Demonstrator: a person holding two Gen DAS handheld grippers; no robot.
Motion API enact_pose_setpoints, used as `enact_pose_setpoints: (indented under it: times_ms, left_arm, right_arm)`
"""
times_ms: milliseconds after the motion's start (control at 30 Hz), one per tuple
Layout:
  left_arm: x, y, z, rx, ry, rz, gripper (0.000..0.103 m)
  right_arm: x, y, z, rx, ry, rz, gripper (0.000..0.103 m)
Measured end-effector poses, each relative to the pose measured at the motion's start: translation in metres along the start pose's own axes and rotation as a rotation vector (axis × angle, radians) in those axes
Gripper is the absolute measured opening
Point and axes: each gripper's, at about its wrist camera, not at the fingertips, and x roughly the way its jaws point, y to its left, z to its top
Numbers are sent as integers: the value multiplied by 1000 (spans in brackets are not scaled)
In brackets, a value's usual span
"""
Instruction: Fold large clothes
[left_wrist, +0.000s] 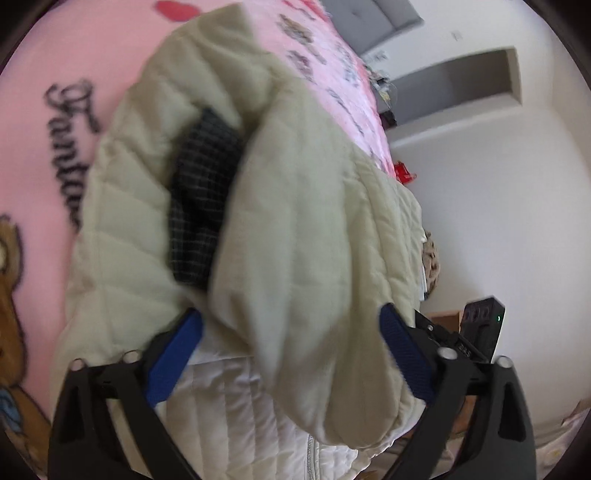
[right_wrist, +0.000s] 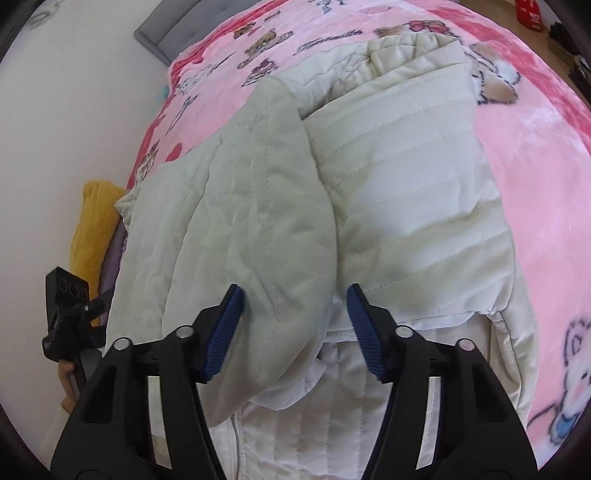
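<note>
Hovering over a pale quilted jacket (right_wrist: 388, 177) lying on my bed's pink teddy-bear blanket (right_wrist: 535, 155), my left gripper (left_wrist: 291, 325) and right gripper (right_wrist: 295, 299) stand open (padded fabric between the jaws, not pinched).

Left hand-held gripper (left_wrist: 290, 325) straddles quilted jacket (left_wrist: 295, 221) on pink blanket (left_wrist: 55, 110).

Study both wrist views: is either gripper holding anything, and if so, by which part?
Nothing is held. The left gripper and right gripper both stand with jaws open around a sleeve of the quilted jacket; the pads do not press it.
</note>
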Motion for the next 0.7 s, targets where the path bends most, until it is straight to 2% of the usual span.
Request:
enact_pose_setpoints:
  times_ms: [133,200,233,267,433,533,633,700]
  left_arm:
    - [11,-13,4,22,-1,64,82]
    - [15,-6,7,-23,-4,63,73]
    - [18,-4,9,-48,-7,74,60]
    - [19,-1,11,-69,-10,74,53]
    - [19,11,8,-165,-65,17,35]
    - [15,6,5,-134,-107,20,26]
    - [-8,-13,6,-38,-208,19,19]
    - [-23,-23,10,-7,-264,-8,19]
  right_arm:
    - [-1,5,-3,-35,4,-8,38]
    - [3,9,-2,-61,10,-16,32]
    - [4,10,0,-72,11,-17,26]
    - [5,11,0,-80,15,-10,19]
    - [6,25,0,-157,16,-57,11]
    - [0,31,3,-182,-2,-83,10]
    - [-24,53,8,-279,-88,-71,9]
    - [-45,73,15,-356,-161,-66,9]
